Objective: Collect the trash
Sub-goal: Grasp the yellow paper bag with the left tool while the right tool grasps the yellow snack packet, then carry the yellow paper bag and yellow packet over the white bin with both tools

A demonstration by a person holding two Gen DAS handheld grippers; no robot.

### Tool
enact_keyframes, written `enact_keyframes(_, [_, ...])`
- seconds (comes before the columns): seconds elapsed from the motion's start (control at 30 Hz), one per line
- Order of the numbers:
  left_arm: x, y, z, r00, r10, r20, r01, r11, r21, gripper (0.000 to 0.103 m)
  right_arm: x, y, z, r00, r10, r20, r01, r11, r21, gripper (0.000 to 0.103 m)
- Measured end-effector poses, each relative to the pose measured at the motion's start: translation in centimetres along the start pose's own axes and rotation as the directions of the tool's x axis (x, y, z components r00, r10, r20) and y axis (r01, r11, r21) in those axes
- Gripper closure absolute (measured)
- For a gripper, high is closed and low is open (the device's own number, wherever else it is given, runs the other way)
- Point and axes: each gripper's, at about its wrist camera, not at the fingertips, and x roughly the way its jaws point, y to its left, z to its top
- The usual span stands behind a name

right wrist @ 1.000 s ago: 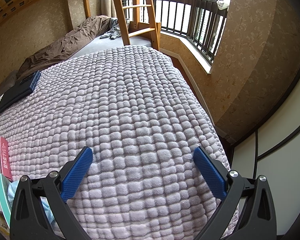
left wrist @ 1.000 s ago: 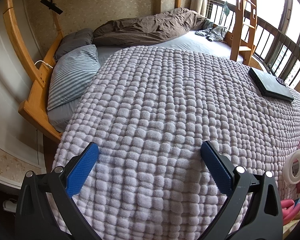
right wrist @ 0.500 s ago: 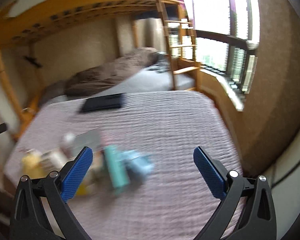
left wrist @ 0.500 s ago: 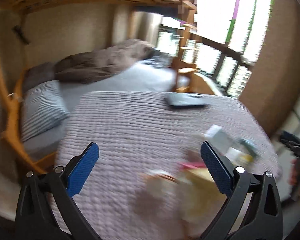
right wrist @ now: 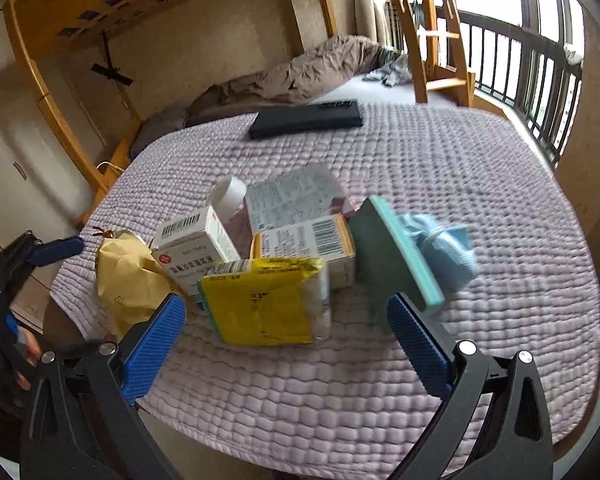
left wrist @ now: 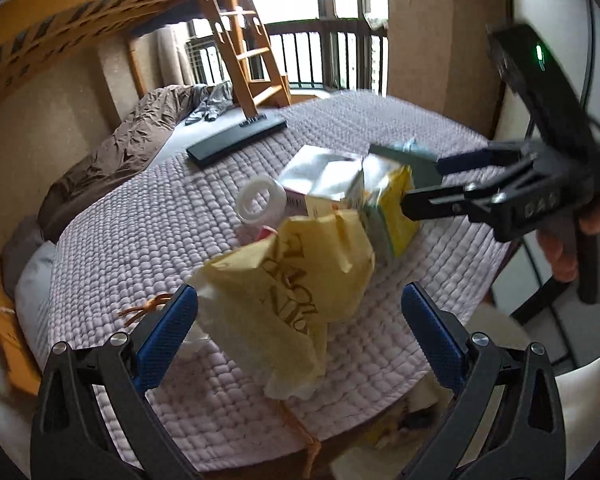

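Note:
A heap of trash lies on the lilac quilt [right wrist: 440, 168]. It holds a crumpled yellow paper bag [left wrist: 292, 280], a yellow packet [right wrist: 260, 304], a white medicine box [right wrist: 196, 248], a barcoded carton [right wrist: 308, 246], a white tape roll [left wrist: 260, 200], a green-edged book [right wrist: 392, 256] and a pale blue wad [right wrist: 444, 248]. My left gripper [left wrist: 300, 336] is open, with the paper bag lying between and just beyond its pads. My right gripper [right wrist: 286, 344] is open just short of the yellow packet. It also shows as the right gripper [left wrist: 422, 184] in the left wrist view.
A flat black box [right wrist: 304, 120] lies farther back on the quilt. Behind it are a brown duvet [right wrist: 300, 72], a wooden ladder [left wrist: 244, 40] and the bunk frame [right wrist: 60, 120]. A railed window [right wrist: 540, 76] stands at the right. The quilt's near edge [right wrist: 340, 440] drops off below the grippers.
Both views have swung from bare quilt, through a blurred sweep, onto the heap of trash. Both grippers stay open and now face the heap from opposite sides.

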Motion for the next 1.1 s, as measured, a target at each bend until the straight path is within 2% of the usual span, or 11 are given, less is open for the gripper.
enact_keyframes(0.2, [2.1,0.0,-0.2,0.999,0.042,-0.018,-0.04,0.998,0.056,0.001,2.8,0.3,-0.2,0.998,-0.019,-0.055,0.018,1.0,-0.019,0.004])
enact_keyframes(0.3, [2.9,0.2,-0.2,0.998,0.052,-0.024,-0.05,0.997,0.061,0.001,4.3,0.4,-0.3,0.996,0.002,-0.084,-0.002,1.0,-0.006,0.004])
enact_keyframes(0.47, [4.3,-0.1,0.0,0.997,0.07,-0.028,-0.067,0.993,0.095,0.002,5.3,0.2,0.1,0.994,0.005,-0.112,-0.008,1.0,-0.02,0.025])
enact_keyframes(0.53, [4.3,-0.2,-0.1,0.997,0.073,-0.027,-0.07,0.993,0.099,0.008,5.5,0.3,0.1,0.994,0.005,-0.113,-0.009,1.0,-0.029,0.027])
enact_keyframes(0.7, [3.6,-0.2,0.0,0.997,0.079,-0.017,-0.077,0.992,0.096,0.023,4.4,0.4,0.2,0.996,0.02,-0.091,-0.023,0.999,-0.036,0.029])
enact_keyframes(0.77, [3.2,-0.2,0.0,0.996,0.089,-0.015,-0.088,0.992,0.094,0.025,3.4,0.6,0.2,0.997,0.026,-0.072,-0.029,0.999,-0.043,0.029])
enact_keyframes(0.93, [1.4,-0.1,0.2,0.996,0.09,0.009,-0.091,0.994,0.056,0.026,1.5,1.3,0.4,0.999,0.029,-0.036,-0.032,0.997,-0.077,0.029])
enact_keyframes(1.1, [-0.3,0.5,0.9,0.996,0.074,0.043,-0.073,0.997,-0.026,0.026,0.1,1.6,0.4,0.999,0.043,-0.022,-0.045,0.996,-0.081,0.029])
